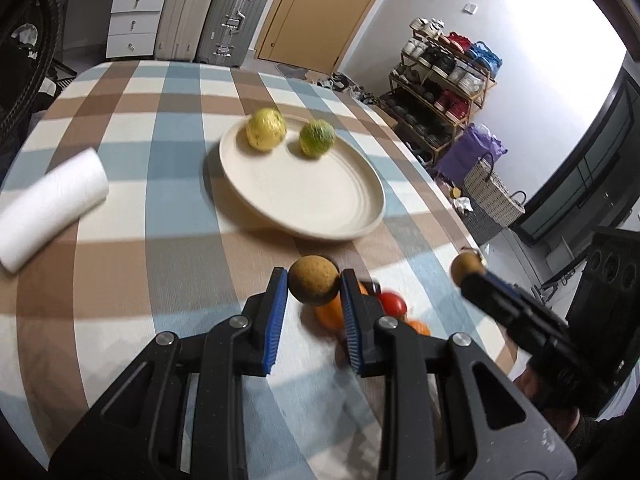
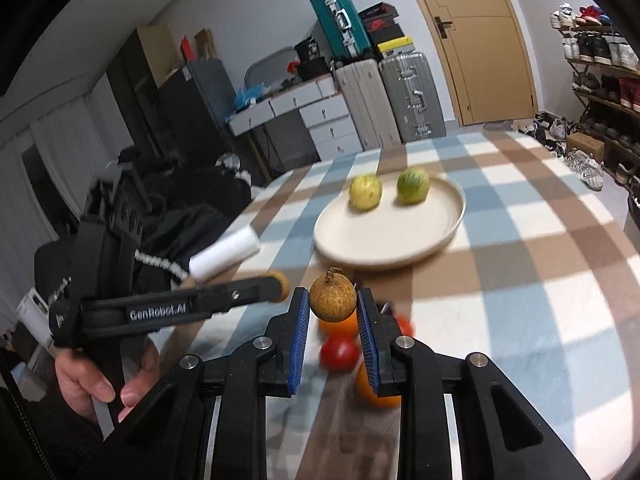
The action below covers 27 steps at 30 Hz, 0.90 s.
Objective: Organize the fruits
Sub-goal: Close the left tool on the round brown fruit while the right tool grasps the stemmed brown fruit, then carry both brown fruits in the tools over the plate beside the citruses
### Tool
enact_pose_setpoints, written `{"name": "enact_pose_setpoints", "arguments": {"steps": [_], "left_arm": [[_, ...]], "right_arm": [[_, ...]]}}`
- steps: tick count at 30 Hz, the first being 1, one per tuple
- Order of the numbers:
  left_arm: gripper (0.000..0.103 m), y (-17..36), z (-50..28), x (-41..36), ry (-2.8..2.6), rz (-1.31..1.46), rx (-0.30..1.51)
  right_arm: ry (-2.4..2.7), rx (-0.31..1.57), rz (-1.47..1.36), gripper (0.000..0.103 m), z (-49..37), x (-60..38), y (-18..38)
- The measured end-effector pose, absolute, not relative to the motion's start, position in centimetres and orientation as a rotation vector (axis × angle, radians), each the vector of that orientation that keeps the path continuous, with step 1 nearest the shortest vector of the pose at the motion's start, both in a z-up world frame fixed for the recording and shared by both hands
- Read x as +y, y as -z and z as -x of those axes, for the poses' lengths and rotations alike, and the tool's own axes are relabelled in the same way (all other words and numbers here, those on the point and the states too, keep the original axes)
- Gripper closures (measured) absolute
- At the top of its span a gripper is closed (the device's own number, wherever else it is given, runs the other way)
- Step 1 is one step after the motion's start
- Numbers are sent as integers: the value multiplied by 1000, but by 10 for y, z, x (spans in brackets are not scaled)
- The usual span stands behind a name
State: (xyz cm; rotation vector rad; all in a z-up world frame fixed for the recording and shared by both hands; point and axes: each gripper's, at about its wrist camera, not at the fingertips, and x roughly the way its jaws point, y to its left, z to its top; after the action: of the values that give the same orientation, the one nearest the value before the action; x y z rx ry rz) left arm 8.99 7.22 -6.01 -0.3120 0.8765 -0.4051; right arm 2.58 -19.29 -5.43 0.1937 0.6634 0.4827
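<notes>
My left gripper (image 1: 313,285) is shut on a small round brown fruit (image 1: 313,286), held above the checked tablecloth. My right gripper (image 2: 333,298) is shut on a second brown fruit (image 2: 333,298) with a dry stem on top. Each gripper shows in the other's view: the right gripper (image 1: 467,269) at the right, the left gripper (image 2: 280,280) at the left in a hand. Under the fingers lie oranges (image 2: 338,326) and red tomatoes (image 2: 338,354). Ahead, a cream plate (image 1: 316,200) holds a yellow fruit (image 1: 265,129) and a green fruit (image 1: 317,137).
A white paper roll (image 1: 48,208) lies on the table's left side. The table edge (image 1: 460,208) runs along the right, with a shoe rack (image 1: 444,80) and a woven basket (image 1: 492,192) beyond it. Suitcases (image 1: 212,12) and drawers stand behind the table.
</notes>
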Motion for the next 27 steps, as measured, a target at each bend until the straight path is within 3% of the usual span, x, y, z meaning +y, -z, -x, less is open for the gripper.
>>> {"name": "enact_pose_setpoints", "arguments": {"steps": [15, 27], "left_arm": [[79, 39, -209, 80, 298, 316, 861], [79, 75, -255, 71, 281, 295, 928]], "right_arm": [[-544, 641, -154, 78, -160, -207, -2], [-565, 789, -151, 78, -271, -176, 32]]}}
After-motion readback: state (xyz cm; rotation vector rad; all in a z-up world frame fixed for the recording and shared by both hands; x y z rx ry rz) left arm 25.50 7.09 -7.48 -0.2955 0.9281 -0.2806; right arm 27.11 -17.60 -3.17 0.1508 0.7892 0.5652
